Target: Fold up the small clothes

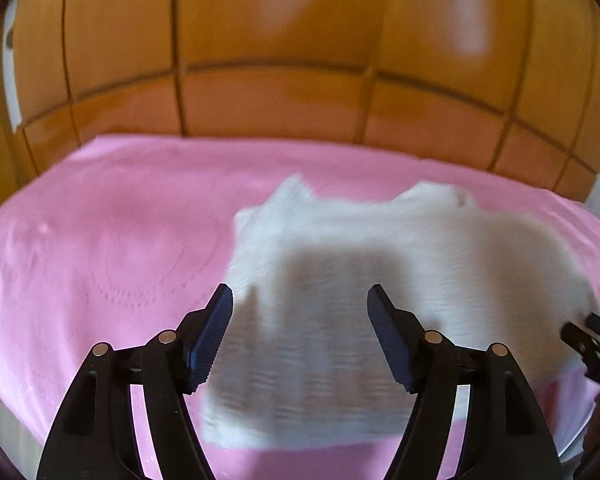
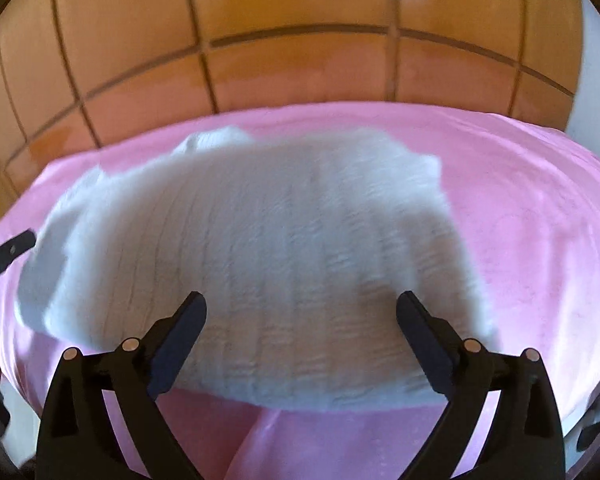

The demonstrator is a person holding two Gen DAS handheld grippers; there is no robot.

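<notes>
A small white knitted garment lies spread flat on a pink bed cover, shoulder straps at the far side. My left gripper is open and empty above the garment's near left part. In the right wrist view the same garment fills the middle and my right gripper is open and empty above its near hem. The right gripper's fingertips show at the right edge of the left wrist view, and a left finger at the left edge of the right wrist view. Both views are blurred.
A wooden panelled headboard rises behind the pink bed cover. The cover's near edge folds down just below the garment's hem. A white wall strip shows at far right.
</notes>
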